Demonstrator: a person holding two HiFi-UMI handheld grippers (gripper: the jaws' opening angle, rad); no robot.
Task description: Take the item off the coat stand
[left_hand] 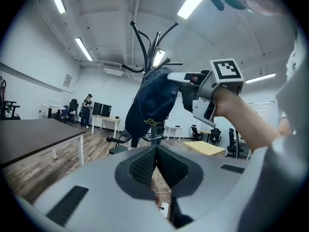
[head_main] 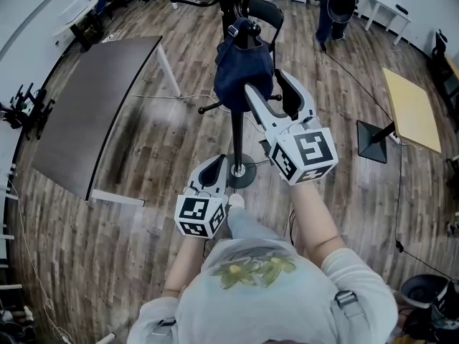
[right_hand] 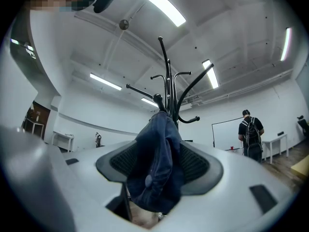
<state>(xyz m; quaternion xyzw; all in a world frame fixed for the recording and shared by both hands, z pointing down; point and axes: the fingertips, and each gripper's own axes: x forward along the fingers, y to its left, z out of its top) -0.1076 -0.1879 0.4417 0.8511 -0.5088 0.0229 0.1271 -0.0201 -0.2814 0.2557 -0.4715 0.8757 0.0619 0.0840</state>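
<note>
A dark blue cap [head_main: 242,67] hangs high on the black coat stand [head_main: 236,131], whose round base [head_main: 241,173] sits on the wooden floor. My right gripper [head_main: 265,81] is raised to the cap with its jaws spread wide. In the right gripper view the cap [right_hand: 158,168] hangs in the gap between the two pads, under the stand's hooks [right_hand: 169,88]. My left gripper [head_main: 214,169] stays lower, near the pole, and its pads meet in a line with nothing between them [left_hand: 155,161]. From there the cap [left_hand: 152,103] shows ahead and above.
A dark table [head_main: 93,113] stands to the left and a pale yellow table [head_main: 412,110] to the right. A black chair [head_main: 269,13] is behind the stand. A person [head_main: 333,6] stands at the back. A black floor plate [head_main: 373,142] and cables lie to the right.
</note>
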